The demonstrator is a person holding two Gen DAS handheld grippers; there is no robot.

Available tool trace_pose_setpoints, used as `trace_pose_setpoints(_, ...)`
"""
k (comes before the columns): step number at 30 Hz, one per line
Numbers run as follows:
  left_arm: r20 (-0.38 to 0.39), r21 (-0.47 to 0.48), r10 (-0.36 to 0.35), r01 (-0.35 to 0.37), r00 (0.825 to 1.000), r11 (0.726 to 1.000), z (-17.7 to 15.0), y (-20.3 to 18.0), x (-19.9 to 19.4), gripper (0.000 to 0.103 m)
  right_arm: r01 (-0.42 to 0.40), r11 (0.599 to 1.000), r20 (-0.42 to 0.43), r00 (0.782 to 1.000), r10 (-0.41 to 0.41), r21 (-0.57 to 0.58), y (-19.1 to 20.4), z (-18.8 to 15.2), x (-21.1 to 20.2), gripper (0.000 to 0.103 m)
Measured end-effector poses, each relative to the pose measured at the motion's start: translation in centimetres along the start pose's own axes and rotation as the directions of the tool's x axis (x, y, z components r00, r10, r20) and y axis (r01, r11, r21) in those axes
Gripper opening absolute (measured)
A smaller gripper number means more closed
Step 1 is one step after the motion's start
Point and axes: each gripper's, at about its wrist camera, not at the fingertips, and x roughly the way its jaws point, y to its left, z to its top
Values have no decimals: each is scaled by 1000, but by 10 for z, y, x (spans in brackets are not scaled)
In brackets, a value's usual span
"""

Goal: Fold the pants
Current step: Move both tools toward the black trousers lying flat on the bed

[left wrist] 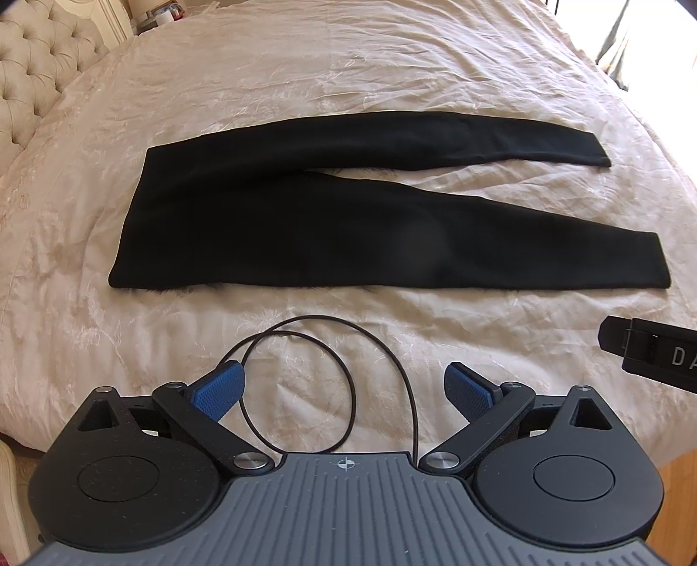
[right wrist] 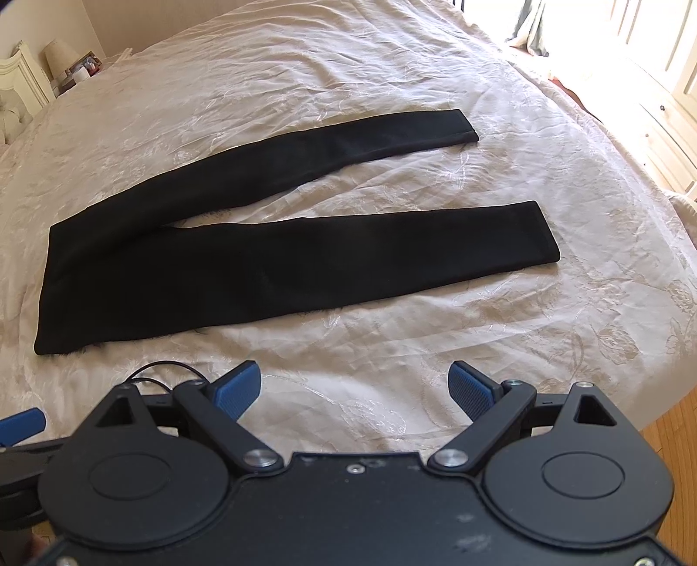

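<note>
Pants (left wrist: 305, 235) lie flat on the bed (left wrist: 348, 65), long axis crosswise ahead of both tools, waistband left, legs splayed right. Left gripper (left wrist: 344, 392) hangs short of the waist end, right gripper (right wrist: 353, 389) short of the near leg; both stand spread, empty. Only a cable (left wrist: 340, 392) loops before the pants.

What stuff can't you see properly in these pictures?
- Black pants: both views, fabric too dark to show pockets or seams.
- Right hand-held gripper: left wrist view, cut off by the right edge.
- Nightstand items: right wrist view, too small.
- Window: right wrist view, washed out by glare.
</note>
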Motion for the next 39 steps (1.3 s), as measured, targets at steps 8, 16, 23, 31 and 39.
trace_pose_setpoints(8,-1,-1,1,-1,1000,1000,0,1,1,99,-13,1000,0,1000,13,-6,-2,-2,1,97)
trace_pose_setpoints(16,-9,-12,3,-3,1000,1000,-1,3,2,99,-25,1000,-7,1000,25,-15,0,-3,2,97)
trace_pose_setpoints(23,-12,-13,1,-1,1000,1000,-1,2,2,99,-35,999,-10,999,35,-13,-2,-3,3,97)
trace_pose_setpoints(31,-16,-16,-6,6,1000,1000,-2,4,3,99,-46,999,-12,999,46,-4,-2,-3,4,97)
trace_pose_setpoints(39,-24,-29,-6,5,1000,1000,-2,8,3,96,-59,998,-14,998,59,-9,1,-4,5,97)
